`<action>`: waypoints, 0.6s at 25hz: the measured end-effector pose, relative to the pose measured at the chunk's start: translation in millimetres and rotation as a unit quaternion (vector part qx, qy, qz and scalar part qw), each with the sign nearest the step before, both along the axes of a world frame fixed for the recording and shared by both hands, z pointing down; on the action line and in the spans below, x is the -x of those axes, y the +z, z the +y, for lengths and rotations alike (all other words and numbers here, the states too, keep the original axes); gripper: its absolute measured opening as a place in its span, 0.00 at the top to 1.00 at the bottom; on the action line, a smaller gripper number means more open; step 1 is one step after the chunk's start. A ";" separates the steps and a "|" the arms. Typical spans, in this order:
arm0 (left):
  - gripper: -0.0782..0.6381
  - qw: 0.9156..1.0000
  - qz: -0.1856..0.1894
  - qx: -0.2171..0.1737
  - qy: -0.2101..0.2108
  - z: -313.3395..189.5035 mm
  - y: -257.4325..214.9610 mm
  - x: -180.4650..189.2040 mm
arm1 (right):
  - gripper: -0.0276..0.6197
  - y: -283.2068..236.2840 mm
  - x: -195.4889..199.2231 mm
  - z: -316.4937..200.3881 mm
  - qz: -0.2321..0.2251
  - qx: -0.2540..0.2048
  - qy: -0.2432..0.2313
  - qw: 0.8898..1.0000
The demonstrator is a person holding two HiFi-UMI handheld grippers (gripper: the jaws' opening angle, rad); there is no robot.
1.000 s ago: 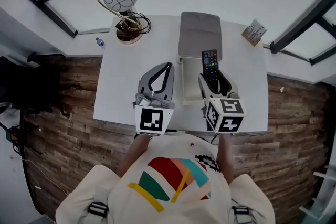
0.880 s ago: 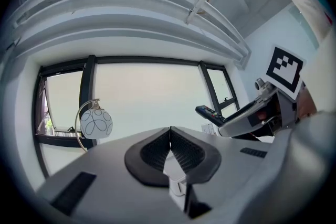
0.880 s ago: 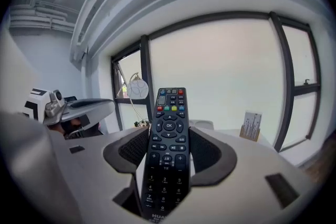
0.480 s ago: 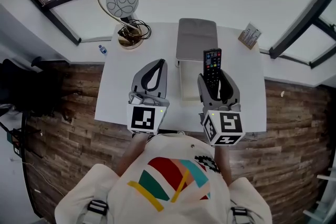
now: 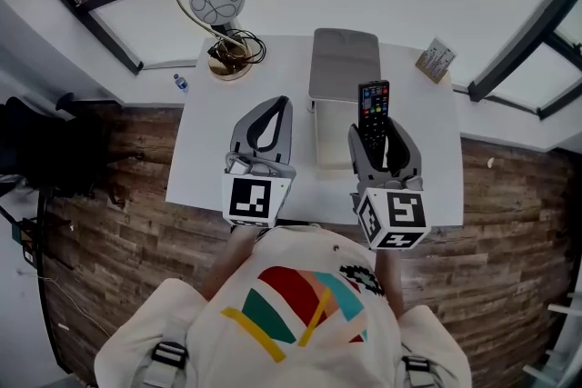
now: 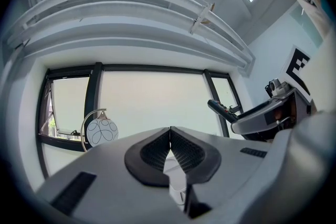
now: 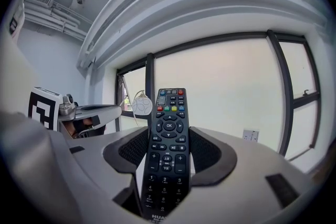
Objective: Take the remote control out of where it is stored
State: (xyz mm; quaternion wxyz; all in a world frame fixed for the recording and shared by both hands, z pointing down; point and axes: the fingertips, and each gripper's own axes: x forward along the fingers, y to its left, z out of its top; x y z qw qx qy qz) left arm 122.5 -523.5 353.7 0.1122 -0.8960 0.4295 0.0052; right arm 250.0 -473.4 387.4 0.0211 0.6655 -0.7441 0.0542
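Observation:
My right gripper (image 5: 381,124) is shut on the black remote control (image 5: 373,108), held above the white table (image 5: 209,159) with its coloured buttons pointing away. In the right gripper view the remote (image 7: 167,149) stands upright between both ribbed pads (image 7: 207,152), buttons facing the camera. An open grey storage box (image 5: 333,136) lies just left of it, its lid (image 5: 345,59) flipped back. My left gripper (image 5: 275,107) hovers left of the box, its jaws shut and empty; in the left gripper view its tips (image 6: 170,132) meet.
A round lamp (image 5: 218,0) on a brass base stands at the table's back left corner with a coiled cable. A small card holder (image 5: 436,61) sits at the back right. Wooden floor surrounds the table. A small bottle (image 5: 181,84) lies left of it.
Both grippers and the remote have shifted slightly away from me, further from the box opening. The grip on the remote is unchanged.

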 end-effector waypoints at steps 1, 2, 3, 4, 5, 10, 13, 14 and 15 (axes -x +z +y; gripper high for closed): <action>0.88 1.000 0.002 -0.001 -0.002 -0.6 -1.6 1.6 | 0.57 -1.3 -0.9 -0.1 0.001 0.000 0.002 1.000; 0.88 1.000 0.003 -0.002 -0.003 -1.3 -2.6 2.8 | 0.57 -1.7 -1.3 -0.2 0.003 0.000 0.003 1.000; 0.88 1.000 0.003 -0.002 -0.005 -2.1 -3.1 3.8 | 0.57 -1.1 -1.1 -0.5 0.005 0.002 0.003 1.000; 0.88 1.000 0.003 -0.002 -0.007 -3.0 -3.1 4.6 | 0.57 0.0 -0.6 -1.0 0.007 0.004 0.002 1.000; 0.88 1.000 0.003 -0.002 -0.008 -3.8 -2.8 5.2 | 0.57 1.3 0.4 -1.6 0.009 0.005 0.001 1.000; 0.88 1.000 0.002 -0.002 -0.009 -6.0 -2.3 8.7 | 0.57 2.9 8.4 -4.8 0.014 0.009 -0.008 1.000; 0.88 1.000 0.003 -0.001 -0.011 -8.2 -3.0 10.4 | 0.57 2.6 11.8 -7.2 0.014 0.011 -0.013 1.000; 0.88 1.000 0.002 -0.002 -0.010 -8.7 -3.0 10.5 | 0.57 2.8 12.3 -7.7 0.014 0.011 -0.013 1.000; 0.88 1.000 0.001 -0.002 -0.010 -9.3 -2.9 10.5 | 0.57 3.1 12.6 -8.2 0.014 0.012 -0.013 1.000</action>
